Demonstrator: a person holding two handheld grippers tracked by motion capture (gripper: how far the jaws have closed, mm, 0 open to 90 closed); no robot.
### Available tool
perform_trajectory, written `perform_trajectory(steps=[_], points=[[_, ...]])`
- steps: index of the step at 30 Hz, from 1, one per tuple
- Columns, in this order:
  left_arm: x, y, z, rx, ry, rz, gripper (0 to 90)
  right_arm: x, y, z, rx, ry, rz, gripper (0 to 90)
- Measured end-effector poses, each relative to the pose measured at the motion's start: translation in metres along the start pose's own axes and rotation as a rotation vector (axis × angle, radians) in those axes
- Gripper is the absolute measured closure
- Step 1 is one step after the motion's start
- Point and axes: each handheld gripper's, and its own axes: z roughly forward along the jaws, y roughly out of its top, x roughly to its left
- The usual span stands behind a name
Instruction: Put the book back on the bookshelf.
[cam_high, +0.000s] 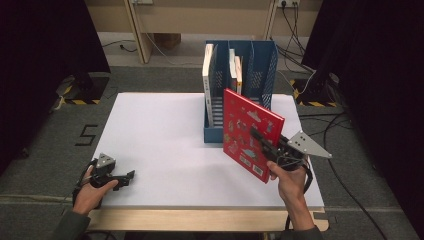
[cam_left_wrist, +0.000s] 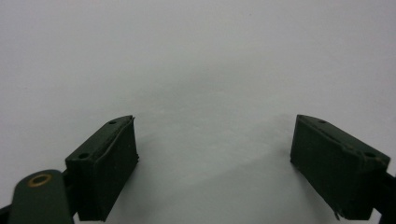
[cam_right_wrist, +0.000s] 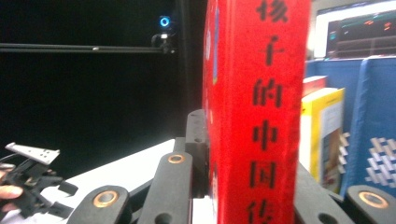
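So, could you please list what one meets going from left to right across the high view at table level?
Left claw resting on the white table → blue file rack with books → red book → right claw clamped on that book.

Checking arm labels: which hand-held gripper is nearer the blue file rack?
Right. The right hand-held gripper holds the red book beside the blue file rack; the left hand-held gripper rests far off.
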Motion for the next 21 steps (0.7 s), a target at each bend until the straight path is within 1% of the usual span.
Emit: perform_trajectory(steps=[2, 4, 10, 17, 21], points=[[0.000, 0.000, 0.000, 0.000, -0.001, 0.000, 13.6, -0.002, 0.004, -0.004, -0.005, -0.017, -0.001, 79.4], [0.000, 0.000, 0.000, 0.000, 0.000, 0.000, 13.5, -0.005, 0.007, -0.007, -0.015, -0.034, -0.013, 79.4], [0.000, 0.000, 0.000, 0.000, 0.000, 0.000, 13.5, -0.015, 0.015, -0.018, -0.033, -0.085, -0.008, 79.4], [0.000, 0.000, 0.000, -0.001, 0.001, 0.000, 13.5, -0.025, 0.020, -0.026, -0.051, -0.136, -0.003, 79.4], [0.000, 0.000, 0.000, 0.000, 0.001, 0.000, 13.5, -0.031, 0.022, -0.029, -0.055, -0.164, 0.014, 79.4]])
